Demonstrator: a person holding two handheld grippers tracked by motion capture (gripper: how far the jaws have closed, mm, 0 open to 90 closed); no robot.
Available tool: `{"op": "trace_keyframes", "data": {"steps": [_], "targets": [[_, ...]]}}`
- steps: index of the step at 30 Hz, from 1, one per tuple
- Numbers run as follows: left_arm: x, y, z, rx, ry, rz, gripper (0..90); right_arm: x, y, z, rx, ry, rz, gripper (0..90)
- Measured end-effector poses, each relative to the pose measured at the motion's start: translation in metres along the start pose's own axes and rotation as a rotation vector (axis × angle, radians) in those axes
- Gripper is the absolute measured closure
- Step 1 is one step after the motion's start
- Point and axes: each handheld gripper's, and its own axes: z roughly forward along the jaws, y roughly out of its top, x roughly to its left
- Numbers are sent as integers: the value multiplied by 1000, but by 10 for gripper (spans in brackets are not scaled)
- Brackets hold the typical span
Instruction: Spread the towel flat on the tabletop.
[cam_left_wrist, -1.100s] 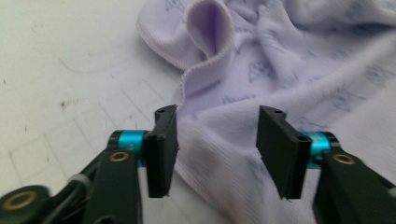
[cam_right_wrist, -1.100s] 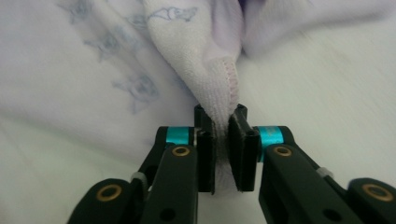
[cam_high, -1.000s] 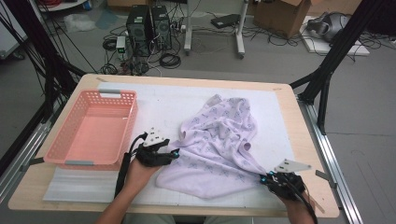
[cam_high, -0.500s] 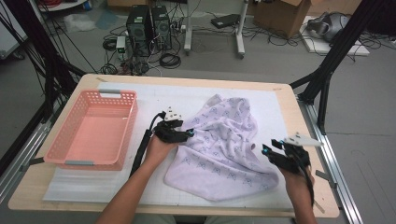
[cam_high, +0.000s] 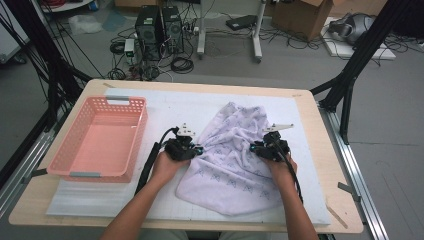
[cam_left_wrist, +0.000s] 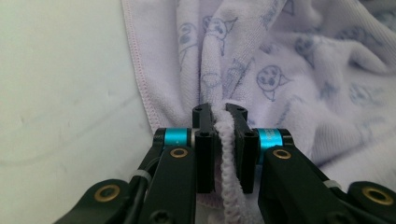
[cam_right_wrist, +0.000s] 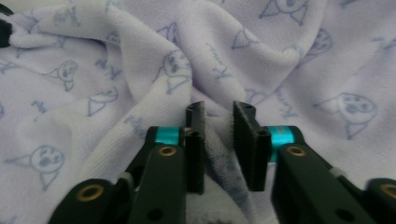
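Towel (cam_high: 235, 155) bunched on the white mat, right of the pink basket (cam_high: 100, 137), drawn narrower than before. Left gripper (cam_left_wrist: 219, 135) just closed, now clamped on a towel fold. Right gripper (cam_right_wrist: 218, 140) moved in from the towel's right edge, jaws just closing, gap remaining, cloth between, pads not pressing.

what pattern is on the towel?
Pale lilac towel with small blue-grey cartoon faces; right gripper view shows it best.

In the right gripper view, the towel (cam_right_wrist: 289, 60) runs past every edge, its outline cut off.
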Motion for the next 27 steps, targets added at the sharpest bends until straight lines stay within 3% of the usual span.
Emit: {"op": "trace_keyframes", "data": {"steps": [3,9,14,17,22,25,27], "targets": [[-9,-13,-15,-9,-16,14,822,4,-1,-4,23,23,-33,822],[-24,-40,-42,-35,-47,12,821,12,-17,-25,38,68,-95,833],[-34,-54,-56,-55,-93,5,820,10,-50,-57,1,100,-77,841],[-36,-50,-59,-69,-127,6,793,8,-66,-74,-1,109,-80,844],[-24,-28,-50,-110,-91,-3,504,7,-74,-101,-7,136,-80,821],[-11,-13,-40,-153,-59,-27,466,3,-67,-109,-79,129,-46,688],[-3,-3,-33,-172,-45,-48,475,-3,-59,-109,-135,119,-25,655]]}}
